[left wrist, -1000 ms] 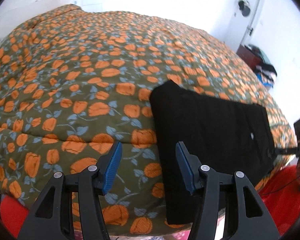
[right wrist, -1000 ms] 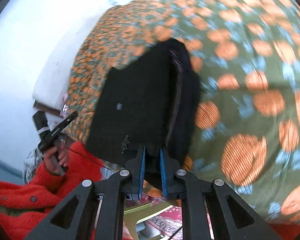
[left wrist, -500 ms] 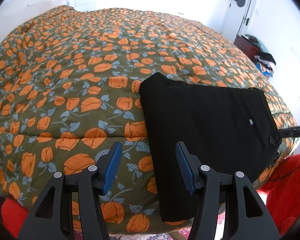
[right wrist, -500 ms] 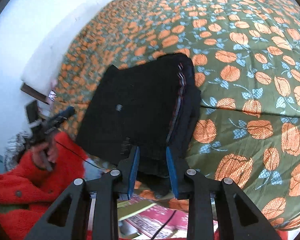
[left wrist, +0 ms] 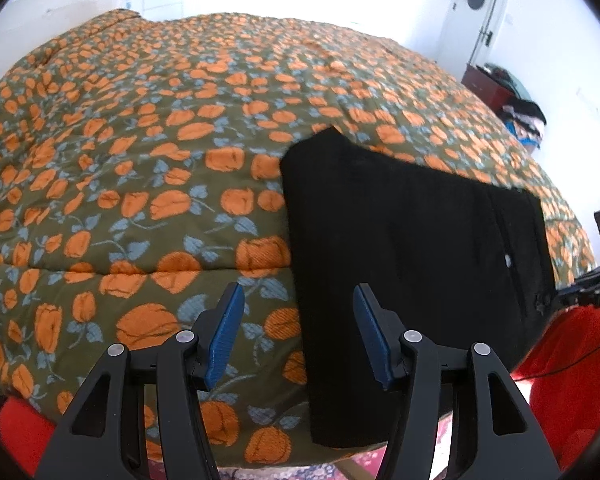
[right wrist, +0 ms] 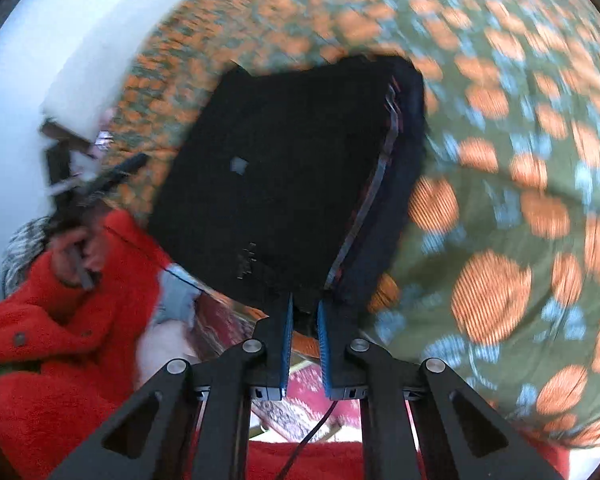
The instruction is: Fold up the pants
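White walls and a white door (left wrist: 478, 20) ring the bed (left wrist: 140, 152) in the left wrist view; its quilt is olive with orange flowers, puffy and soft. A dark red cabinet (left wrist: 480, 80) with a heap of clothes (left wrist: 526, 118) stands in the far corner. The pants (left wrist: 412, 248), black, lie folded into a flat rectangle near the bed's near edge, one end hanging slightly past it. The left gripper (left wrist: 296, 332) hovers over the quilt beside the pants' left edge, jaws released and holding nothing. A red sleeve (left wrist: 572, 360) shows at the right.

From the right wrist the picture is blurred. The stacked layers show at the pants' (right wrist: 284, 184) right side, with a striped band (right wrist: 380, 168) between them. The right gripper (right wrist: 302, 316) sits at the near edge of the stack; its jaws have just been closing and now stand nearly together, and dark cloth seems to sit in the gap, though blur keeps me from telling whether it is pinched. A hand (right wrist: 76, 248) in a red sleeve holds the other gripper at the left, and a patterned rug (right wrist: 312, 396) lies below the bed's edge.

Risks, as I judge them: a pull by the right gripper on only one layer would peel the stack open and undo the fold. The overhanging end could drag the pants off the bed. The soft quilt may bunch under any sliding move.
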